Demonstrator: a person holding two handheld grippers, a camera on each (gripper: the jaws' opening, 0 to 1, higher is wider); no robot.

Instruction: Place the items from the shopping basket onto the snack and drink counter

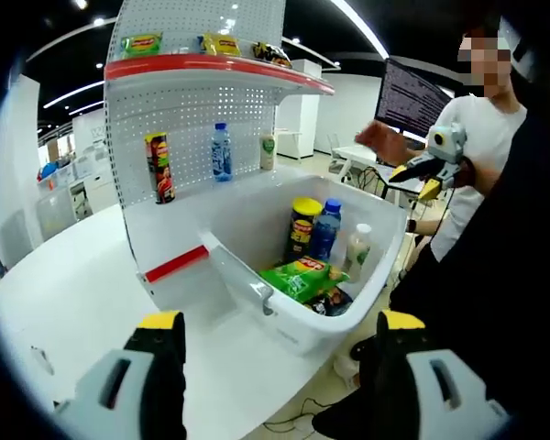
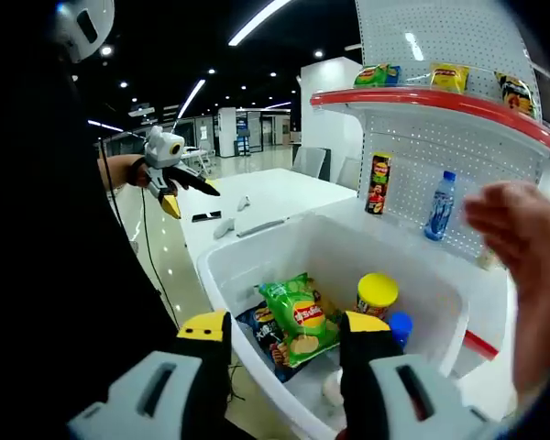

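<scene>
Both the left gripper (image 1: 280, 353) and right gripper (image 2: 284, 353) are hovering wide apart and empty over the basket (image 1: 385, 266), where green chips (image 2: 298, 316), yellow-lidded can (image 2: 378, 295) and bottles are waiting, counter shelf (image 1: 220, 69) partly stocked.

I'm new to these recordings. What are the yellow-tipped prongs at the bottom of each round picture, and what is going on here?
Those prongs are two-jaw grippers that a person holds, one per hand. Each picture comes from a camera riding on a gripper, looking along its jaws. The left gripper and right gripper are both open and hold nothing. Below them is a white shopping basket containing a green chip bag, a yellow-lidded can, a blue-capped bottle and a white bottle. Behind it is the snack and drink counter, already stocked with a few items. Another person's hand shows nearby.
</scene>
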